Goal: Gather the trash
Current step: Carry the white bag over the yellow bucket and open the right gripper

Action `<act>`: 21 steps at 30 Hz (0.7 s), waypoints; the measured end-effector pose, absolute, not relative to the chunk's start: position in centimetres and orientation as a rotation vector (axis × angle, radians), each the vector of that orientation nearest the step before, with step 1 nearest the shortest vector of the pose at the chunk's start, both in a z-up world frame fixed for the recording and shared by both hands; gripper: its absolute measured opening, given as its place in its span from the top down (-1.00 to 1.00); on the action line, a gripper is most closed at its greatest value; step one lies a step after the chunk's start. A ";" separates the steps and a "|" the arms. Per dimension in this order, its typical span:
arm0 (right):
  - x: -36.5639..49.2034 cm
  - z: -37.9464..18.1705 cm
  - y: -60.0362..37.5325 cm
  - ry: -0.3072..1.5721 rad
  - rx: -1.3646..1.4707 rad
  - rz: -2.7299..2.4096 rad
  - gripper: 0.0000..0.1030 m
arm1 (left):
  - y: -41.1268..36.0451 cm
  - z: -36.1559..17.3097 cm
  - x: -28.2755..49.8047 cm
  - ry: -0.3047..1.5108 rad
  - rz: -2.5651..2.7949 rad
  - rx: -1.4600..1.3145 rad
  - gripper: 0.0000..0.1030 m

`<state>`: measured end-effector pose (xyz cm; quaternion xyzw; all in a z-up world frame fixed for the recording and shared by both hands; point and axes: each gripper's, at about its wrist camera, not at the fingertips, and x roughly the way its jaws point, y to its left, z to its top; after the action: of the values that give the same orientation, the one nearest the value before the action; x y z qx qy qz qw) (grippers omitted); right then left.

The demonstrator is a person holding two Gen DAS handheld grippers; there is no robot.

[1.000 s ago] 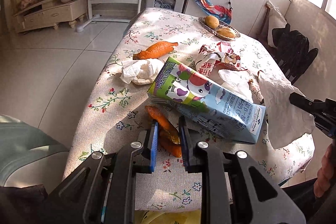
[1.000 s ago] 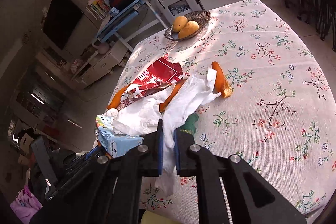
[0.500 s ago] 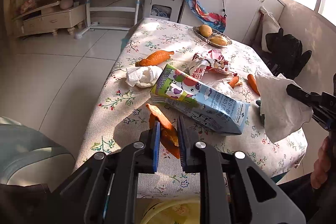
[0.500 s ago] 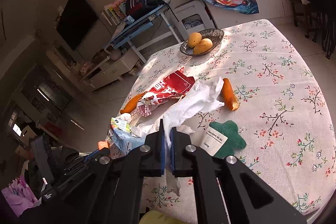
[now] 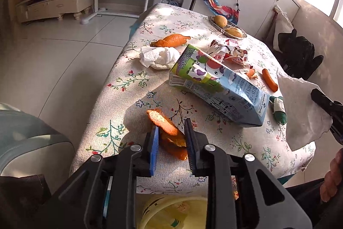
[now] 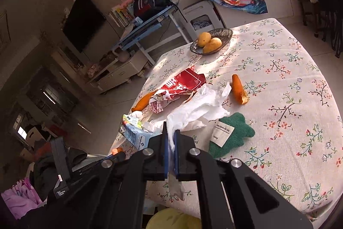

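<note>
My left gripper (image 5: 171,132) is shut on a curled orange peel (image 5: 169,132) and holds it above the near table edge, over a yellow bin (image 5: 171,214). My right gripper (image 6: 170,141) is shut on a white tissue (image 6: 199,106) that hangs lifted off the table; it also shows in the left wrist view (image 5: 300,108). On the floral tablecloth (image 6: 289,100) lie a milk carton (image 5: 216,85), a crumpled red wrapper (image 6: 178,87), a crumpled tissue (image 5: 158,57) and more orange peels (image 5: 171,40) (image 6: 239,88).
A dish with two mangoes (image 6: 211,41) stands at the far end of the table. A green knitted piece with a label (image 6: 231,136) lies near my right gripper. A grey chair (image 5: 27,143) stands at the left. The yellow bin also shows below the right gripper (image 6: 173,218).
My left gripper has lifted the orange peel off the table and drawn it back over the bin. My right gripper has lifted the tissue up and back from the table.
</note>
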<state>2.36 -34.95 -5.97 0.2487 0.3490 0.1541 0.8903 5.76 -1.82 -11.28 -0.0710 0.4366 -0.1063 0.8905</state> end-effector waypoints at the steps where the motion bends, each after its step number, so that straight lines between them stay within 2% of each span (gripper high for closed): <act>1: 2.3 -6.0 -34.9 0.723 0.517 0.321 0.90 | -1.9 -11.2 5.7 0.902 -0.221 -0.140 0.64; 4: 2.0 -5.9 -34.9 0.715 0.522 0.324 0.90 | -2.2 -10.8 5.3 0.882 -0.241 -0.121 0.81; 7: 1.8 -5.8 -34.9 0.705 0.527 0.328 0.90 | -2.4 -10.0 4.8 0.855 -0.257 -0.110 0.89; 21: -1.6 -5.2 -33.4 0.662 0.523 0.387 0.90 | -2.2 -7.1 2.2 0.734 -0.308 -0.116 0.91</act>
<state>-1.56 -33.41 -5.19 0.2524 0.3190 0.1867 0.8942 2.22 -2.16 -7.05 -0.0564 0.3571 -0.1499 0.9202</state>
